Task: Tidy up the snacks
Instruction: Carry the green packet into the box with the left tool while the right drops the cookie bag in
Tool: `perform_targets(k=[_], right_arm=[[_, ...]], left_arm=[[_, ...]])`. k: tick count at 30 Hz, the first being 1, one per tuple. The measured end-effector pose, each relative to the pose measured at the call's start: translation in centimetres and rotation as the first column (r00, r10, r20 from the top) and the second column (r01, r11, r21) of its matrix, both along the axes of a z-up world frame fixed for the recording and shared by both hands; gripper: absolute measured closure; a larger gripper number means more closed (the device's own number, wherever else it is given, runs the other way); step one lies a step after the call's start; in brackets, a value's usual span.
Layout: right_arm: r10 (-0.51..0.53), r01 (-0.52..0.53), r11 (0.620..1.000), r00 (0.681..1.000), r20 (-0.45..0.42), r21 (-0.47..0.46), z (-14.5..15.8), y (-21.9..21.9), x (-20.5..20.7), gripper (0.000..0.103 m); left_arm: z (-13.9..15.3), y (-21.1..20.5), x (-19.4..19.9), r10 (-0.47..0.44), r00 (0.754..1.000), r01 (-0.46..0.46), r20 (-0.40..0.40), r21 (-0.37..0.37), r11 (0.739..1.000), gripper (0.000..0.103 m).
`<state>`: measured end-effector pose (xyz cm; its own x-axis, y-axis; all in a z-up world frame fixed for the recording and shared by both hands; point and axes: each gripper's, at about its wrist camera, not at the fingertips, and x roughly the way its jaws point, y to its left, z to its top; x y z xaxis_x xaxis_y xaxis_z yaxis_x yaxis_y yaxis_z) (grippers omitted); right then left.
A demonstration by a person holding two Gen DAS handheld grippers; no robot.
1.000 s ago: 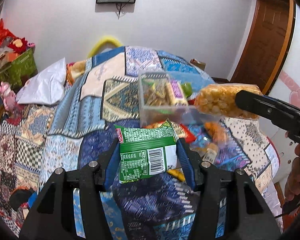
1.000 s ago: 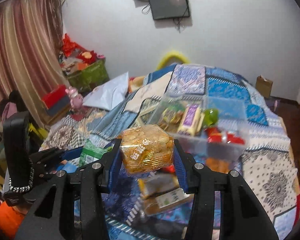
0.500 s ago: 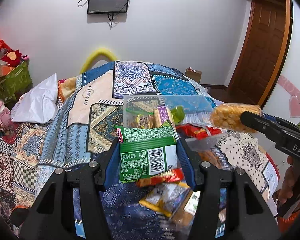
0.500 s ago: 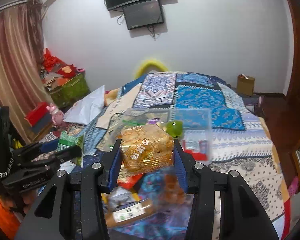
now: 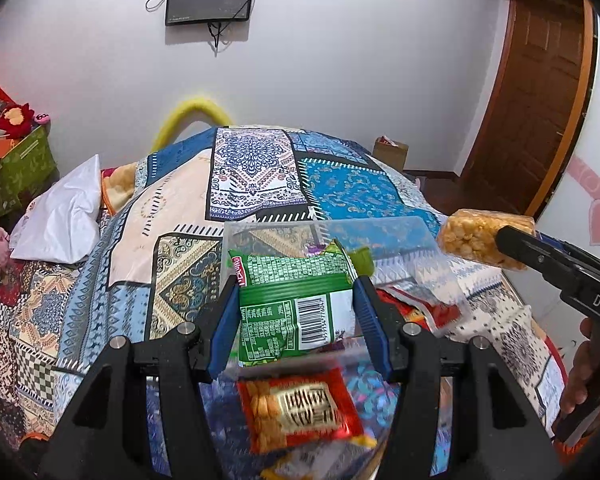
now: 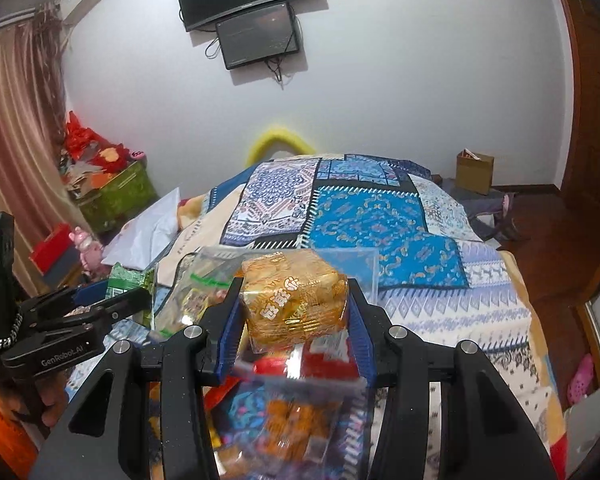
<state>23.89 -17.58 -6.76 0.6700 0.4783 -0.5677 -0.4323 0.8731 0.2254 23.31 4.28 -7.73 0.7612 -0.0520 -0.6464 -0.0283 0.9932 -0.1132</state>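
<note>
My left gripper (image 5: 296,316) is shut on a green snack packet (image 5: 294,304) with a barcode, held above the near wall of a clear plastic box (image 5: 380,232) on the bed. My right gripper (image 6: 294,316) is shut on a golden-orange cracker pack (image 6: 296,300); the same cracker pack (image 5: 484,238) shows at the right edge of the left wrist view. The clear plastic box (image 6: 364,268) holds several snacks. In the right wrist view the left gripper (image 6: 112,300) with the green snack packet (image 6: 126,280) is at the left. A red snack packet (image 5: 300,410) lies below the left gripper's fingers.
The bed has a patchwork blue quilt (image 5: 340,188) and a white pillow (image 5: 64,216) at left. More loose snack packets (image 6: 296,424) lie on the near part. A green basket (image 6: 116,192), a cardboard box (image 6: 474,172) and a wooden door (image 5: 536,92) surround the bed.
Both grippers have moved forward over the bed with their packs still held; the clear box is now nearer and lower in both views, and a red packet has come into view under the left one.
</note>
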Motion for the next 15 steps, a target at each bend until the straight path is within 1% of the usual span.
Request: perform_targets(k=[5,11,15], right_arm=[[0.007,-0.007,1.000,1.000,-0.018,-0.017,-1.2,1.0,1.8,0.059],[-0.001,-0.003,0.999,0.998,-0.068,-0.049,-3.7,1.9,3.9,0.059],[-0.013,0.003,0.993,0.997,-0.081,-0.118,-5.3,2.5,5.0,0.059]], left_arm=[[-1.5,0.2,2.8,0.017,0.999,-0.017,-0.034,-0.003,1.000,0.048],[-4.2,0.0,5.7,0.027,0.996,-0.027,-0.090,0.007,1.000,0.048],[-5.6,-0.2,7.3,0.034,0.993,-0.033,-0.114,0.011,0.999,0.048]])
